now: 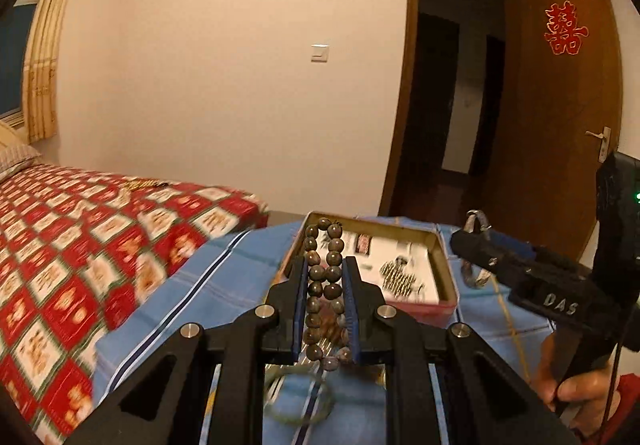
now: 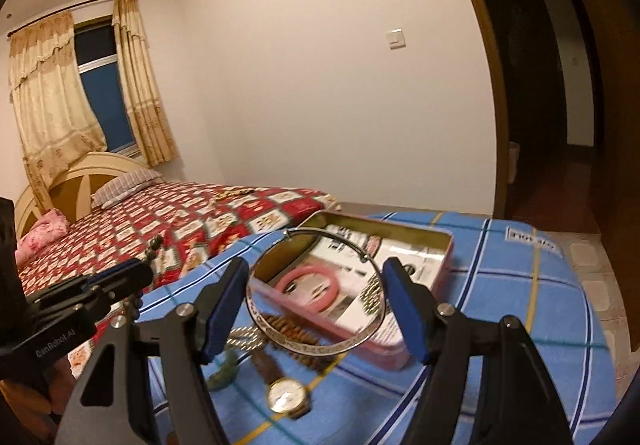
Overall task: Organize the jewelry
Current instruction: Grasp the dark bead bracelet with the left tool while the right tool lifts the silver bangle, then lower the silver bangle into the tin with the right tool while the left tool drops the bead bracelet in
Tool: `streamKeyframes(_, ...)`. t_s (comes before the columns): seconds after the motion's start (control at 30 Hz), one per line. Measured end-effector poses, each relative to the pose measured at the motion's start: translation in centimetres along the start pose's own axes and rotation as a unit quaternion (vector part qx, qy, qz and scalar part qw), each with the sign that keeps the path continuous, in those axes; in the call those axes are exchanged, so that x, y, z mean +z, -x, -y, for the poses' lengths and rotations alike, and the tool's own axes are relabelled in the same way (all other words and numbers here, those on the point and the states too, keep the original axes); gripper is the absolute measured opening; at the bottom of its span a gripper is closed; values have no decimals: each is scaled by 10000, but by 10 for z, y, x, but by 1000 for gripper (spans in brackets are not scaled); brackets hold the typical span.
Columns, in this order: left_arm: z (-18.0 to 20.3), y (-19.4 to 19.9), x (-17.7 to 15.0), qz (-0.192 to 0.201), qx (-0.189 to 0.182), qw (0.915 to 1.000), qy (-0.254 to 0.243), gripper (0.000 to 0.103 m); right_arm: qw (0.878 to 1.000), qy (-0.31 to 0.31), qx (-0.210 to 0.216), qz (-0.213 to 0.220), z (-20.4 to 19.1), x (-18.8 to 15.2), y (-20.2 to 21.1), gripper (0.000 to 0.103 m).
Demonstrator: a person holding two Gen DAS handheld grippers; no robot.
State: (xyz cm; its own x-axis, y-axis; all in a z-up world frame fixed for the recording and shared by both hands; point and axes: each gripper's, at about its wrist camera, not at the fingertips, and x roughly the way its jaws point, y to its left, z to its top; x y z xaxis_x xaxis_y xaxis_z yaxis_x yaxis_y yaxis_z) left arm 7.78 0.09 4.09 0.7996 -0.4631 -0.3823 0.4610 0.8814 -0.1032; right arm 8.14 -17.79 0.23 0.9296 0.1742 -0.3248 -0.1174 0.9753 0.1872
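Left tool: I've got it clamped on a dark wooden bead bracelet, loop squeezed flat between the blue pads, far end sticking past the tips over the near-left corner of the tin box.

Right tool: closed on a silver bangle, pads pressing its left and right sides, ring held up above the desk in front of the tin.

In the right wrist view the tin sits open on the blue plaid cloth covering the desk. Inside it, a pink bangle, seen through the silver ring, plus printed paper lining.

On the cloth just below the right tool: a wristwatch with a gold case and brown strap, a green jade bangle, and another string of brown beads near the tin wall.

Bed with red patterned cover lies beyond the desk on the left.
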Motion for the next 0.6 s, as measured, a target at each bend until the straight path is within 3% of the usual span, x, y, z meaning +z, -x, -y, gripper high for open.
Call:
streamKeyframes(0.3, 10, -82, 20, -229, -171, 9996, 82, 17, 9989, -231, -390, -120, 30, 29, -59, 72)
streamKeyframes(0.43, 5, -120, 22, -541, -152, 9981, 272, 17, 9966, -407, -595, -409, 44, 26, -93, 72)
streamKeyframes(0.6, 9, -153, 18, -968, -50, 9953, 69, 17, 9950, -395, -618, -676, 51, 19, -109, 72)
